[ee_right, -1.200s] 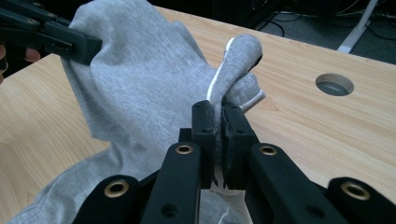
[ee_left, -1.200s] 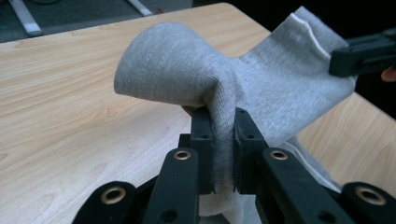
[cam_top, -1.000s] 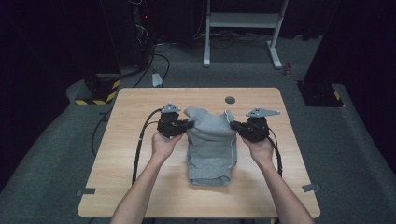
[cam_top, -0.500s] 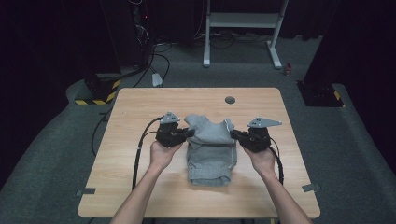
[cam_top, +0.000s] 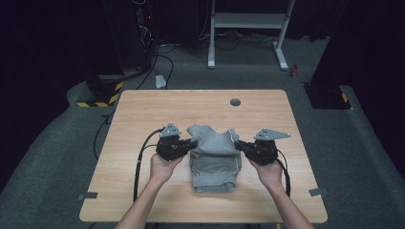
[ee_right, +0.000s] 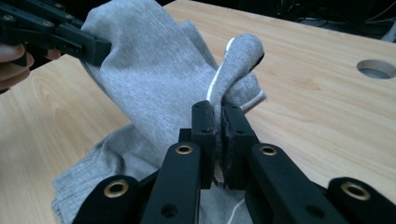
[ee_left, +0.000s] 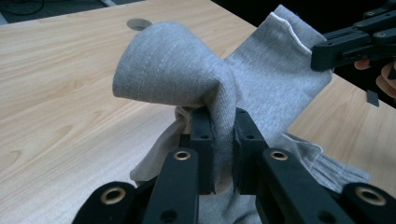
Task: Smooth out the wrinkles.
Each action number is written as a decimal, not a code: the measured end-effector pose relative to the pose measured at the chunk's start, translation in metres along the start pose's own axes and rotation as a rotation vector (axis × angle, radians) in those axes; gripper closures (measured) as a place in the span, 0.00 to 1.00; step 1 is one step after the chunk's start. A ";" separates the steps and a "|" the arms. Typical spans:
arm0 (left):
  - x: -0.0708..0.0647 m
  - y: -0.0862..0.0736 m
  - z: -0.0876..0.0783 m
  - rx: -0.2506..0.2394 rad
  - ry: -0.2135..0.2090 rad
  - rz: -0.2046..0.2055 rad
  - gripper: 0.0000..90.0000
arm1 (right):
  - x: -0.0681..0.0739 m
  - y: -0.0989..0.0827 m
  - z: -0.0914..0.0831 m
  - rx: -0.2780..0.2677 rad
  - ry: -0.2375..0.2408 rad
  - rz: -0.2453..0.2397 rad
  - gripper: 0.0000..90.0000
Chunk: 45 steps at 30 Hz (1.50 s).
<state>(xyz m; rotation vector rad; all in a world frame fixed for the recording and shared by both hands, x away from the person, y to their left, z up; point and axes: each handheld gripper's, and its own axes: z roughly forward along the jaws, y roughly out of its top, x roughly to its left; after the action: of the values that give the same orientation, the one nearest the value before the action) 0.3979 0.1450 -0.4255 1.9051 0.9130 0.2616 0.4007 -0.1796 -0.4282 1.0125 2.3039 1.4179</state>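
We are mid-fold: the left hand-held gripper (cam_top: 193, 143) and right hand-held gripper (cam_top: 238, 144) each pinch a far corner of the grey garment (cam_top: 213, 160), lifted between them over the rest lying mid-worktop (cam_top: 143, 114). Next, we judge, lay that raised edge evenly toward the near hem.
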 end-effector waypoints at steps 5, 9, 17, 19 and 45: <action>-0.006 -0.010 -0.002 0.006 -0.002 0.009 0.90 | 0.004 -0.011 -0.001 0.007 0.006 0.001 0.95; -0.012 -0.020 -0.003 0.021 -0.003 0.024 0.90 | 0.008 -0.019 -0.003 0.014 0.007 -0.012 0.95; -0.022 -0.045 -0.003 0.064 -0.008 0.038 0.90 | 0.018 -0.039 -0.006 0.046 0.020 -0.020 0.95; -0.025 -0.053 -0.002 0.083 -0.005 0.049 0.90 | 0.020 -0.046 -0.005 0.058 0.019 -0.022 0.95; -0.021 -0.081 0.032 0.150 0.052 0.009 0.88 | 0.013 -0.084 0.022 0.171 -0.018 0.042 0.94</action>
<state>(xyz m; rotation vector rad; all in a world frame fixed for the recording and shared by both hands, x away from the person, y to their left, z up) 0.3613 0.1292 -0.5060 2.0492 0.9825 0.2551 0.3674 -0.1794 -0.5093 1.1228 2.4380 1.2380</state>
